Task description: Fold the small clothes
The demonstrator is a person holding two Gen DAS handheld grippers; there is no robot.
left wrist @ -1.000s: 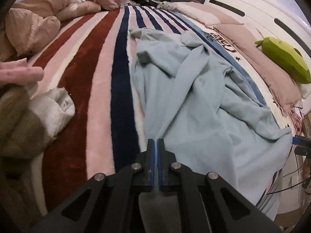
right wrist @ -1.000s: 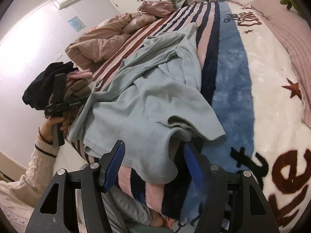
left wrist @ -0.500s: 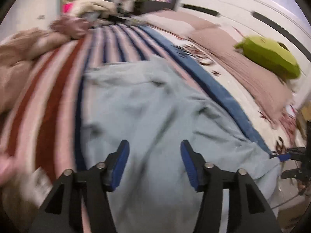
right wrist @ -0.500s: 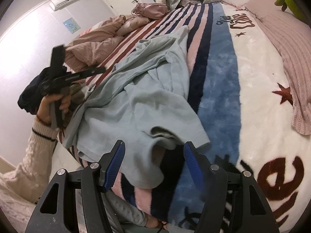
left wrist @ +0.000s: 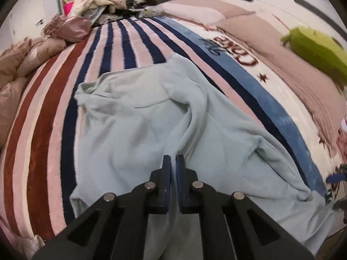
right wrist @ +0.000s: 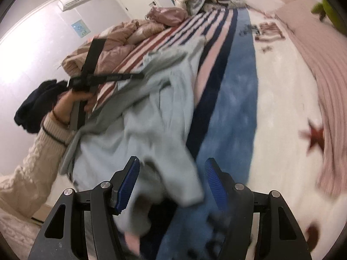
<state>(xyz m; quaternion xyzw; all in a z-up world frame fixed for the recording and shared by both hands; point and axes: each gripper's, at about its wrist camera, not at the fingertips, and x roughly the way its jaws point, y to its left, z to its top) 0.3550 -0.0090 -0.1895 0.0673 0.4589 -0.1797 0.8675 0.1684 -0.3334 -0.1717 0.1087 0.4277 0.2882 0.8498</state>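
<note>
A pale blue sweatshirt [left wrist: 138, 121] lies crumpled on a striped blanket [left wrist: 49, 117] on the bed. My left gripper [left wrist: 173, 162] is shut on a fold of the sweatshirt near its middle. In the right wrist view the sweatshirt [right wrist: 156, 117] is blurred, and the left gripper [right wrist: 138, 75] shows above it, held by a hand. My right gripper [right wrist: 171, 173] is open, its blue pads on either side of the garment's near corner without pinching it.
A green plush toy [left wrist: 316, 52] lies on a pink knitted cover [left wrist: 288, 71] at the right. Brown and pink bedding [left wrist: 19, 65] is piled at the left, with dark clothes [right wrist: 36, 106] by the wall. Clutter [left wrist: 97, 2] lies at the bed's far end.
My left gripper opened, moved forward over the sweatshirt, then shut on a fold of it. My right gripper stayed open and shifted; the cloth moved.
</note>
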